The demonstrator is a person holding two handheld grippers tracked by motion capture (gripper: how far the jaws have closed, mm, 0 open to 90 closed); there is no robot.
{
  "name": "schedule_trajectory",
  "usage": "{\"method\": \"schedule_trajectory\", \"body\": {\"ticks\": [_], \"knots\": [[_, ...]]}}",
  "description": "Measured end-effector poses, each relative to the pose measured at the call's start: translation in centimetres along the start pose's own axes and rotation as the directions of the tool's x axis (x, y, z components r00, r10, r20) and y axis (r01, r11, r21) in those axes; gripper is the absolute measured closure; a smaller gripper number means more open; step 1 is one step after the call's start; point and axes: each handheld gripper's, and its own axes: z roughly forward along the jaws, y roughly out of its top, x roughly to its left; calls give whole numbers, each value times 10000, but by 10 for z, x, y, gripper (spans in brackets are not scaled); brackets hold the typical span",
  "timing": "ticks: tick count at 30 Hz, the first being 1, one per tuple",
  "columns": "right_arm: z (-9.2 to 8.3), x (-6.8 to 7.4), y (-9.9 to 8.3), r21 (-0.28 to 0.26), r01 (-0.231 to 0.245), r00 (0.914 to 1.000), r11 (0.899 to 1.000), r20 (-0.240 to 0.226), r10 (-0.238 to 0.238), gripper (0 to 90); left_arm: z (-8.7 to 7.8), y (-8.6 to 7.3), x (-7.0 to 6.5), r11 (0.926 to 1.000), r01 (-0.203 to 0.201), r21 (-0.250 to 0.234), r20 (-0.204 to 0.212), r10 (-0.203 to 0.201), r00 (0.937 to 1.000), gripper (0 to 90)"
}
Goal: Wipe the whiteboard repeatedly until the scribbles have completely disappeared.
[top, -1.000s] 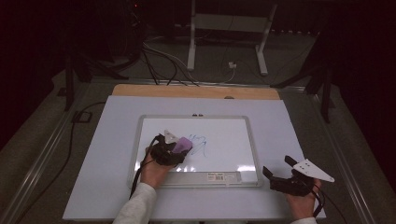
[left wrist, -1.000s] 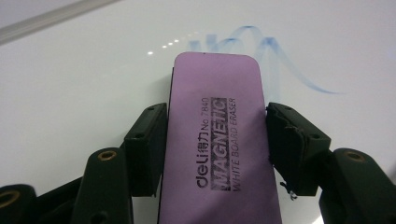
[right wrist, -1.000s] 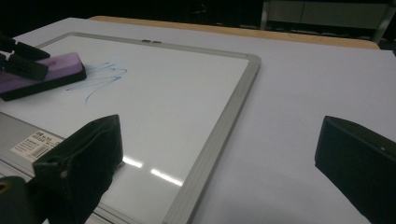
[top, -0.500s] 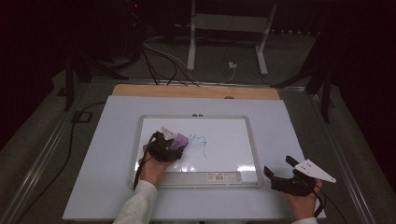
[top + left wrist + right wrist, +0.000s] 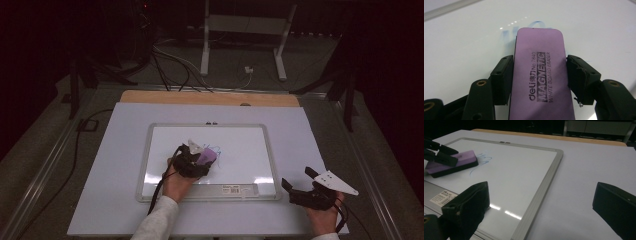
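Left gripper (image 5: 204,159) clamps a purple eraser (image 5: 540,75) by its long sides; both pads press against its edges in the left gripper view. Printed on the eraser's top face: "MAGNETIC WHITE BOARD ERASER". The eraser lies flat on the whiteboard (image 5: 250,145), left of the board's centre, directly over blue marker scribbles (image 5: 482,160), part of which shows beyond its far end. Faint blue smearing is visible on the board around the eraser's tip in the left gripper view.

Right gripper (image 5: 305,187) sits with its jaws spread wide and nothing between them, held off the board's lower right corner above the white table cover (image 5: 310,130), well apart from the eraser.

No containers on the work surface. The whiteboard has a grey frame, with a small label (image 5: 239,189) on its near edge. The board lies flat on the white cover; a strip of wooden tabletop (image 5: 210,98) shows behind the cover. Cables (image 5: 170,60) and a stand's white legs (image 5: 240,45) lie on the floor beyond the table. Nothing obstructs the board's remaining surface.
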Motion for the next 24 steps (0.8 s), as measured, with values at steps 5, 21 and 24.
{"method": "schedule_trajectory", "body": {"ticks": [5, 21, 24], "knots": [[0, 0, 0, -3, 9, 10000, 10000, -11, -9, 11, 4, 4, -19, 9978, -662, 44, 346, 661, 9972, 420], [1, 0, 0, 15, -10, 10000, 10000, -13, 10, 11, 2, 3, -1, 9999, -130, 46, 59, 130, 9999, 421], [1, 1, 0, 26, 7, 10000, 10000, -18, -7, 12, 5, 4, -16, 9980, -634, 37, 587, 631, 9963, 421]]}}
